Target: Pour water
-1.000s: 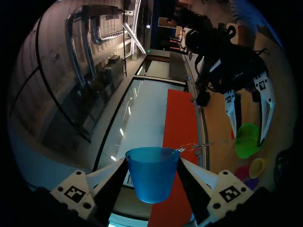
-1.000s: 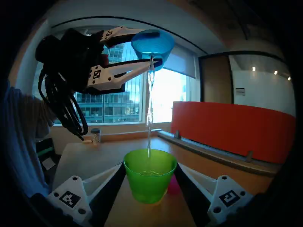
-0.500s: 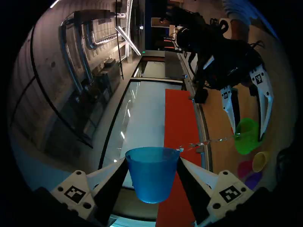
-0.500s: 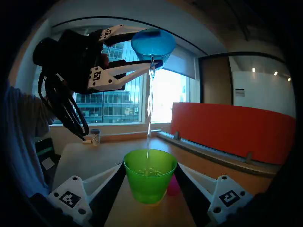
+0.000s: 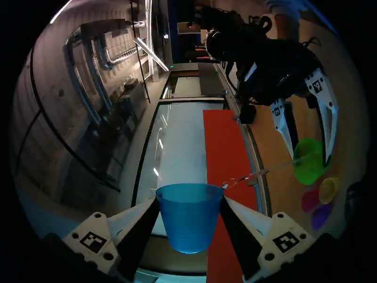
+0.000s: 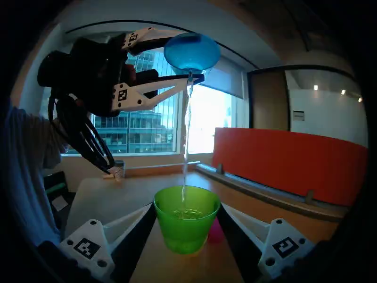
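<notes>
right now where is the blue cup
In the right gripper view the blue cup is top centre, held tipped by the left gripper, directly above the green cup, with a thin stream of water joining them.

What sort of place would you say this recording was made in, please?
Most likely an office in a city building: a window looks onto towers, and an orange divider edges the wooden desk.
</notes>
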